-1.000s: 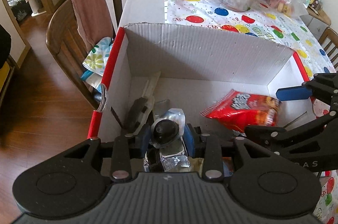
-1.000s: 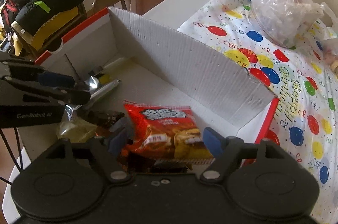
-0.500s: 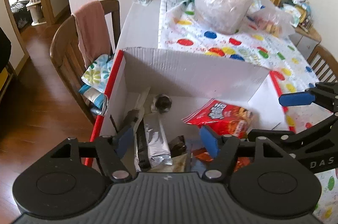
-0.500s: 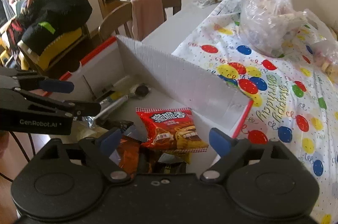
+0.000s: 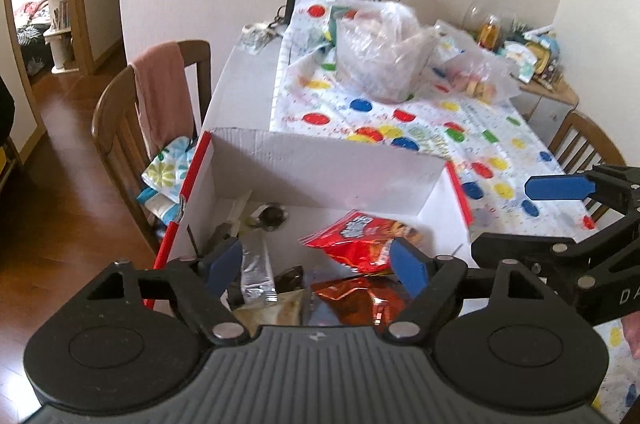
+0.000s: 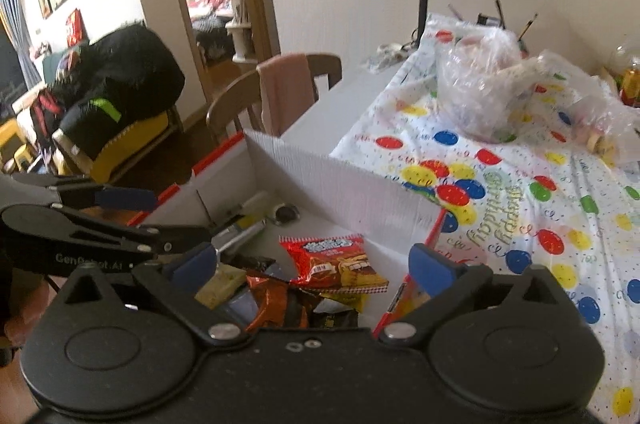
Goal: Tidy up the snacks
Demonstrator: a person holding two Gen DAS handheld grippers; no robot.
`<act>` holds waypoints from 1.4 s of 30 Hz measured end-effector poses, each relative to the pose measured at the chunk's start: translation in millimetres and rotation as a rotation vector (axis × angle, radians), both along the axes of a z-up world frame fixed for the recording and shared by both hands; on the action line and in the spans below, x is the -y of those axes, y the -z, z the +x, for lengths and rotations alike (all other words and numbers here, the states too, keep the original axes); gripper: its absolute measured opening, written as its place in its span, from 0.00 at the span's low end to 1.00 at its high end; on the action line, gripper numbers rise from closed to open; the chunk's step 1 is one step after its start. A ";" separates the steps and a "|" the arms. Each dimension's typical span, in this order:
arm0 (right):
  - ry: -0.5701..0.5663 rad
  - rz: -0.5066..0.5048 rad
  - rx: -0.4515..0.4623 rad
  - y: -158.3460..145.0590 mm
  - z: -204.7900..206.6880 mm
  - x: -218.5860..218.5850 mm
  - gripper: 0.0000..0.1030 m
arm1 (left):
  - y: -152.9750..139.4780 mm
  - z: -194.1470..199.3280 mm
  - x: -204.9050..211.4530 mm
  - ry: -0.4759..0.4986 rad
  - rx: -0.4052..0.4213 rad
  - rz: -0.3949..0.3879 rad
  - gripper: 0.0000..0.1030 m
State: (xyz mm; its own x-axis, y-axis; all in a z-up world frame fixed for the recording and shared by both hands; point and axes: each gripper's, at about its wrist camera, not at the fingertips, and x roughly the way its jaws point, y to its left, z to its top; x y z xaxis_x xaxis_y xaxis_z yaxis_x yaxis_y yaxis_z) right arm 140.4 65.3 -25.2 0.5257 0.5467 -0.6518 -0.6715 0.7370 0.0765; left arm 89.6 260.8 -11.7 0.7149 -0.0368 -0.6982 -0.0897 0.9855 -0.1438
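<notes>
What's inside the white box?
The cardboard box holds a red snack bag, an orange-brown packet, a silver wrapper and a small dark round sweet. Anything beneath them is hidden.

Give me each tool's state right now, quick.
Left tool: open, holding nothing, above the cardboard box.
Right tool: open, holding nothing, above the red snack bag.

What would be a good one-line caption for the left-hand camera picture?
Open left gripper above a white cardboard box of snacks, red snack bag on top, open right gripper alongside.
</notes>
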 end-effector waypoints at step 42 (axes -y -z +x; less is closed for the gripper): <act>0.085 0.151 0.055 -12.4 -55.5 60.5 1.00 | -33.2 -66.9 37.4 -0.067 0.098 0.021 0.99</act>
